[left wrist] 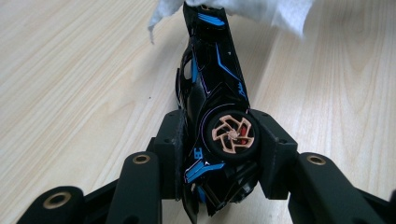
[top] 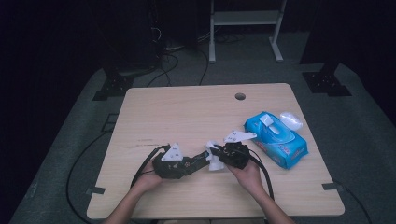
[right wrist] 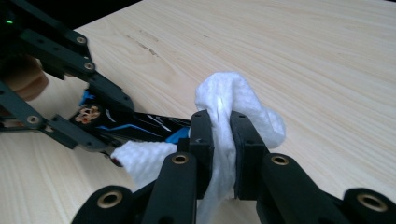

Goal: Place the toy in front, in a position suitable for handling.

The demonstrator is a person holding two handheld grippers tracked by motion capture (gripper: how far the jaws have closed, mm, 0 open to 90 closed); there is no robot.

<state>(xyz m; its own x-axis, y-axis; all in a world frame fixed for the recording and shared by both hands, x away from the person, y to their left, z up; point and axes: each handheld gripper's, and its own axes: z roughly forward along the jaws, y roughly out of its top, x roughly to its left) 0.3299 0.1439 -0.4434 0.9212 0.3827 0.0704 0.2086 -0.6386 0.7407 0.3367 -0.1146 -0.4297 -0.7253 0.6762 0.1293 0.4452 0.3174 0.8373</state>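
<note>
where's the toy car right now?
The black-and-blue toy car is clamped in the left gripper, low over the table's near middle, its far end against the white wipe held by the right gripper.

left gripper (top: 198, 161): jaws clamped on a black toy car (left wrist: 212, 107), pointing toward the other gripper
right gripper (top: 219, 156): jaws pinched tight on a white wipe (right wrist: 233, 107)
hands: both low at the near edge, forearms converging

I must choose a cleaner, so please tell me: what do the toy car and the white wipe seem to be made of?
Toy car: probably glossy black plastic, judging by its sheen and printed blue lines. White wipe: seemingly soft nonwoven fabric, matte, dimpled and crumpled.
</note>
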